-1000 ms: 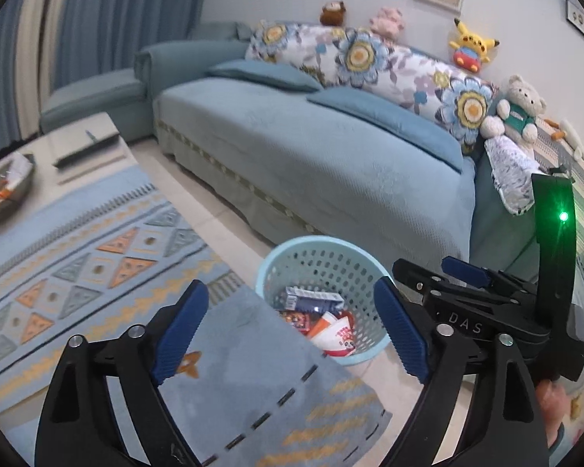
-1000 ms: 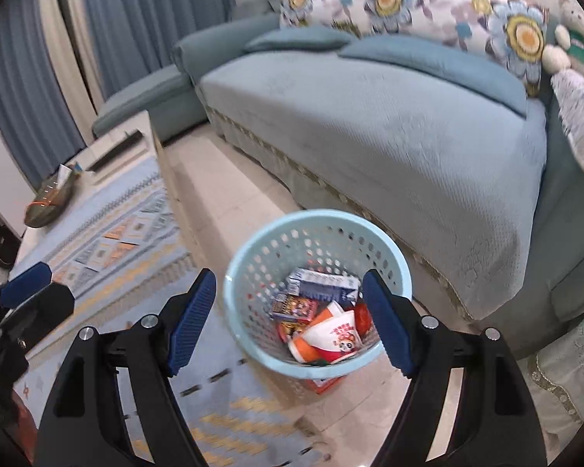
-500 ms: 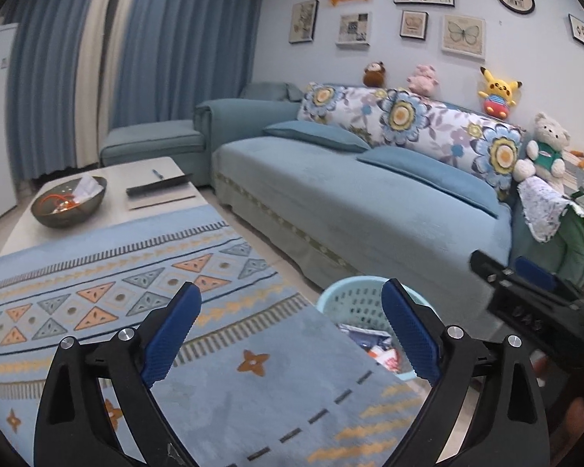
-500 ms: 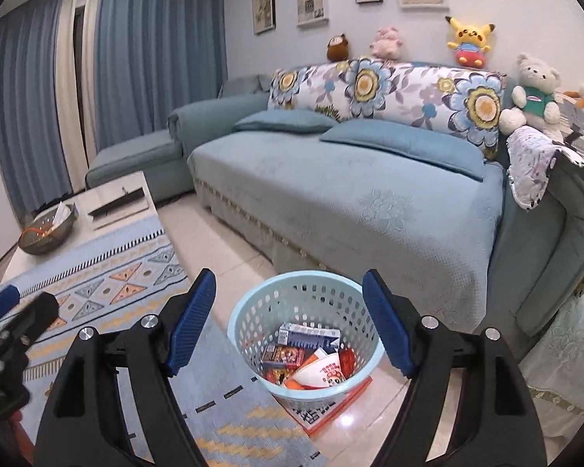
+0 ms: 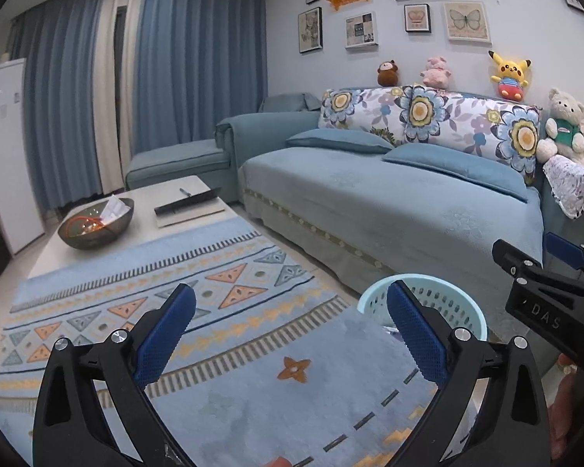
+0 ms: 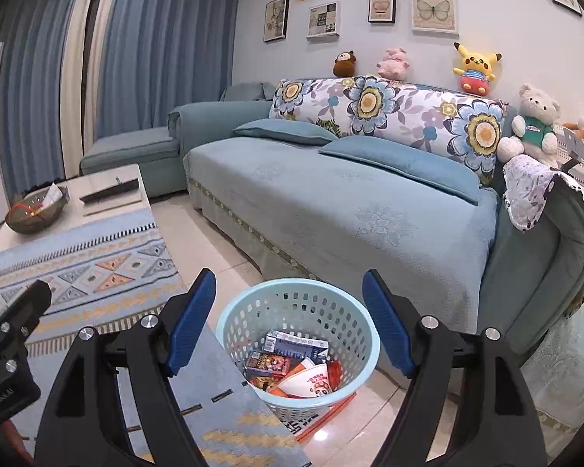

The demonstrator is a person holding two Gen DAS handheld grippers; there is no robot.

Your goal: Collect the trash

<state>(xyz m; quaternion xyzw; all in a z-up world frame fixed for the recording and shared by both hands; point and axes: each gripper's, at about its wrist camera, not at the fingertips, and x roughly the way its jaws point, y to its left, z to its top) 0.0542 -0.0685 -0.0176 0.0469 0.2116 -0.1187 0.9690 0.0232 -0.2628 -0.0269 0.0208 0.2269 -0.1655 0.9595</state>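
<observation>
Basket (image 6: 229, 334) stands upright, mouth up, trash (image 6: 292, 366) lying jumbled inside.

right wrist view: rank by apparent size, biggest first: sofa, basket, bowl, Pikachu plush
1. sofa: largest by far.
2. basket: but it sits nearest the camera, so it looks inflated.
3. bowl.
4. Pikachu plush.
Bowl and plush look close in size and both sit far back, so their order is unsure.

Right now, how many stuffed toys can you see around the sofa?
4: a brown monkey, a pink pig and a yellow toy along the sofa back, and a white bear at its right end. Others may be hidden.
</observation>
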